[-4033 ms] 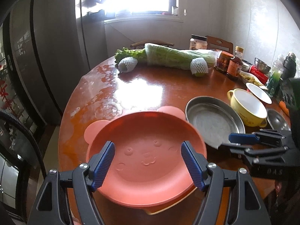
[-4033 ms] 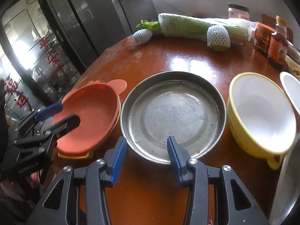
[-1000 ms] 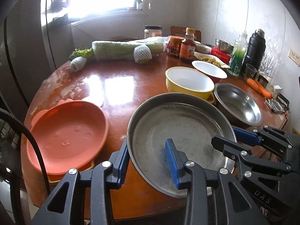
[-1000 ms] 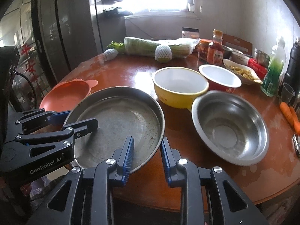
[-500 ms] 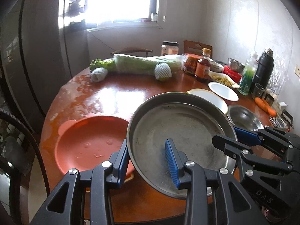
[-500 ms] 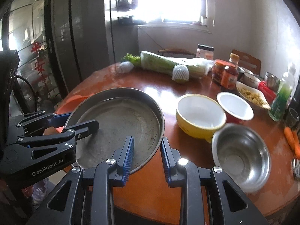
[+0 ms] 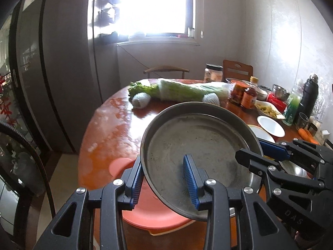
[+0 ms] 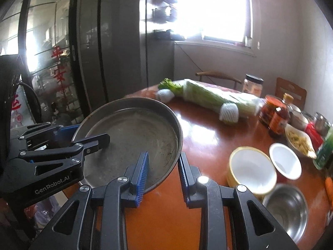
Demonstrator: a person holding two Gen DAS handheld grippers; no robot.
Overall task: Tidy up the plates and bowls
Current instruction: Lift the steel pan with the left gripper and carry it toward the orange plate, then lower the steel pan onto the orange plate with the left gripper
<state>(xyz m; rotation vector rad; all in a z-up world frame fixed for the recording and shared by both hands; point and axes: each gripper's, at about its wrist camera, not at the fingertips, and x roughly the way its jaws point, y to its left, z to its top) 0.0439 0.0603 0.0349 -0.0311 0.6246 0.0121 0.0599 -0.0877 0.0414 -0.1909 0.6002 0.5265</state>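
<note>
The metal pan (image 7: 199, 145) hangs in the air above the counter (image 7: 112, 129), carried between both tongs. The left tongs (image 7: 164, 179) are clamped on the near rim, one finger under the outside wall and one inside the pan. The right tongs (image 8: 163, 174) are clamped on the rim at the pan's other near side in the same way. In the left view the pan hangs tilted over the pink plate (image 7: 149, 210), which lies at the counter's near edge.

The pan looks like thin sheet steel: stiff, not fragile, and probably light for its width, though wide enough to swing about a single grip. Its smooth wall is likely slippery against the ribbed blue pads, so a pinch on the rim alone could let it pivot. Two grips spaced apart along the rim, as here, should hold it level better than one. The low upright wall is the natural place to take hold, since the flat floor offers no edge.

The pink plate seems to be plastic, light and a little yielding; metal set down on it should do no harm but may slide. The yellow bowl (image 8: 251, 166) and the white bowl (image 8: 285, 160) look like ceramic or enamel, and I judge them heavier and easier to chip. The steel bowl (image 8: 287, 206) beside them should tolerate knocks.
</note>
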